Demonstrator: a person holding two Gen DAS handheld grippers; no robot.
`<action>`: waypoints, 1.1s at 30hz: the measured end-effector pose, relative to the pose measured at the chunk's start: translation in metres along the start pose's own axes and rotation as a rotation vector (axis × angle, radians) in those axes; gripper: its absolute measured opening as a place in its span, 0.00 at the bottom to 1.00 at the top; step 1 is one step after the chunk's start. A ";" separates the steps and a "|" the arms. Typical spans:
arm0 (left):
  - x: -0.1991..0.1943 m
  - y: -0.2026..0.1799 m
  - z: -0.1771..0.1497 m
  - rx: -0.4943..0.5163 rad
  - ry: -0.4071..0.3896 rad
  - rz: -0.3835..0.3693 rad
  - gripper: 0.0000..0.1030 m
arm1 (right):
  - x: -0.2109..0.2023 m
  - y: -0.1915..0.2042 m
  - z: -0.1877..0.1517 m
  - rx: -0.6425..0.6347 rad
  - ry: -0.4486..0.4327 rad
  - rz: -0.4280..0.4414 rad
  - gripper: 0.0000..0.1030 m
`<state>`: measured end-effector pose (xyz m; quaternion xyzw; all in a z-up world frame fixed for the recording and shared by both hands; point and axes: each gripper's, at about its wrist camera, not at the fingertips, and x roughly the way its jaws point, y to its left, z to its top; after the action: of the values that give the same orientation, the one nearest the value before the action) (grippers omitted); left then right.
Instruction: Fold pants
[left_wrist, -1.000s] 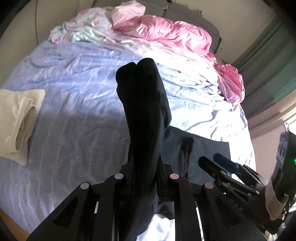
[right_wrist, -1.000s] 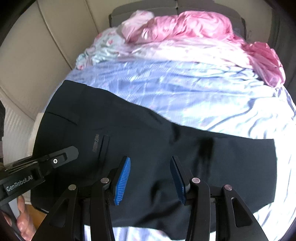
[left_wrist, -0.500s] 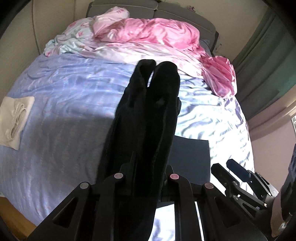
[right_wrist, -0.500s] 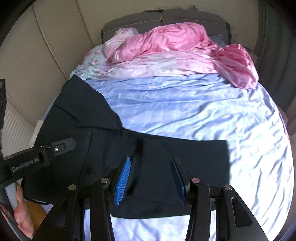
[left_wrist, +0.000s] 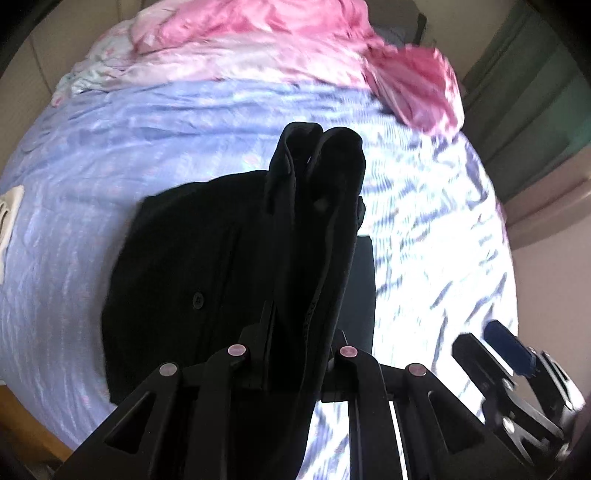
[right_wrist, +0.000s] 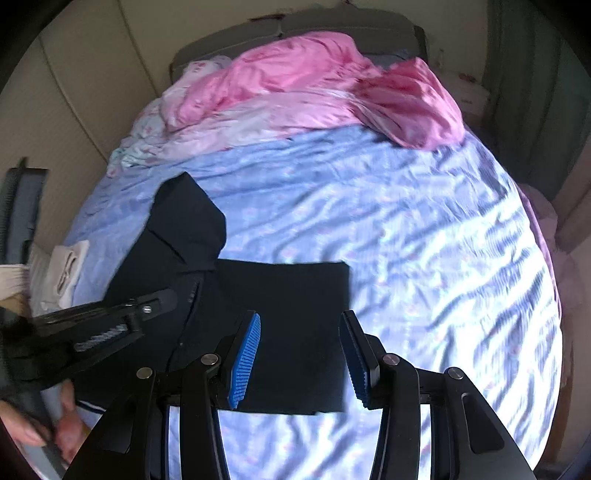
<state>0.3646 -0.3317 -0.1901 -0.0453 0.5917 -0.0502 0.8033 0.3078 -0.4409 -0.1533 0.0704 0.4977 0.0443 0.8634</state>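
Black pants (right_wrist: 280, 317) lie partly folded on the blue bedsheet (right_wrist: 424, 240), their waist end lifted at the left. My left gripper (left_wrist: 295, 332) is shut on the waist fabric of the pants (left_wrist: 314, 206), which drapes over its fingers and hides them. It also shows in the right wrist view (right_wrist: 147, 308), at the left over the pants. My right gripper (right_wrist: 301, 354) is open and empty, its blue pads (right_wrist: 245, 354) just above the near edge of the flat pants. It also shows at the lower right of the left wrist view (left_wrist: 495, 354).
A pink duvet (right_wrist: 332, 85) and pale floral bedding are bunched at the head of the bed. A folded cream garment (right_wrist: 64, 273) lies at the bed's left edge. A green curtain (left_wrist: 535, 92) hangs at the right.
My left gripper has carried the waist end over toward the leg end, so the pants now cover a shorter, doubled patch. My right gripper has stayed open above them.
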 end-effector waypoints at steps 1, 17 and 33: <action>0.009 -0.007 0.000 0.005 0.006 0.014 0.16 | 0.003 -0.010 -0.002 0.008 0.009 -0.004 0.45; 0.085 -0.067 -0.020 0.166 0.069 0.031 0.49 | 0.046 -0.096 -0.035 0.085 0.129 -0.029 0.45; 0.033 0.092 -0.067 -0.072 -0.011 0.133 0.66 | 0.071 -0.067 -0.033 0.037 0.132 0.109 0.45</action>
<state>0.3130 -0.2461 -0.2527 -0.0348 0.5904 0.0248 0.8060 0.3154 -0.4936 -0.2415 0.1101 0.5498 0.0867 0.8234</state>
